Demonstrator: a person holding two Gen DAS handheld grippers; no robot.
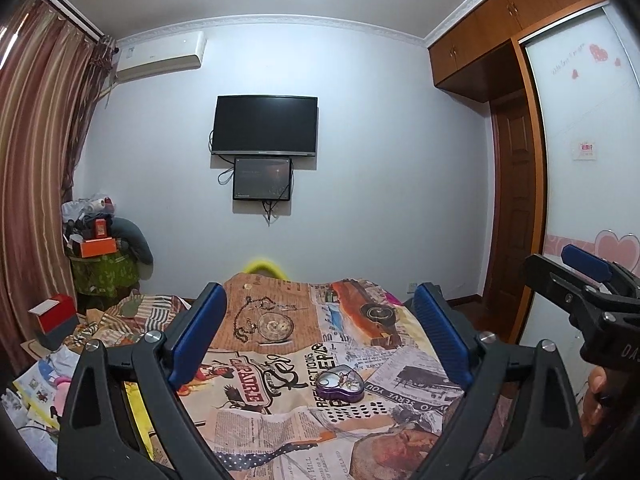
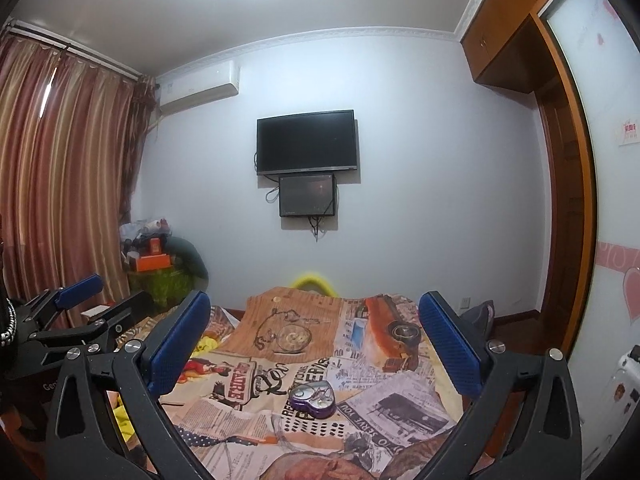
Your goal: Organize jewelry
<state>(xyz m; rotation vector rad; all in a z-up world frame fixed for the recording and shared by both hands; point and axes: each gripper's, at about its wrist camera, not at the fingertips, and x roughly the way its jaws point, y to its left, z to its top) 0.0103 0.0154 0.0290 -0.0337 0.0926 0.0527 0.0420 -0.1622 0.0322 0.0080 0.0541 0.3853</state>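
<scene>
A purple heart-shaped tin (image 1: 340,387) lies open on a newspaper-print cloth (image 1: 280,412), with a tangle of metal jewelry (image 1: 349,380) inside. It also shows in the right wrist view (image 2: 313,399), with the jewelry (image 2: 321,395) in it. My left gripper (image 1: 318,340) is open and empty, held above and short of the tin. My right gripper (image 2: 314,344) is open and empty too, also above the tin. The right gripper shows at the right edge of the left wrist view (image 1: 588,276); the left gripper shows at the left of the right wrist view (image 2: 80,300).
The cloth (image 2: 280,360) covers a bed or table. A cluttered pile with an orange box (image 1: 98,246) stands at back left by the curtains (image 1: 36,180). A red and white box (image 1: 54,312) and papers lie at left. A TV (image 1: 265,126) hangs on the far wall.
</scene>
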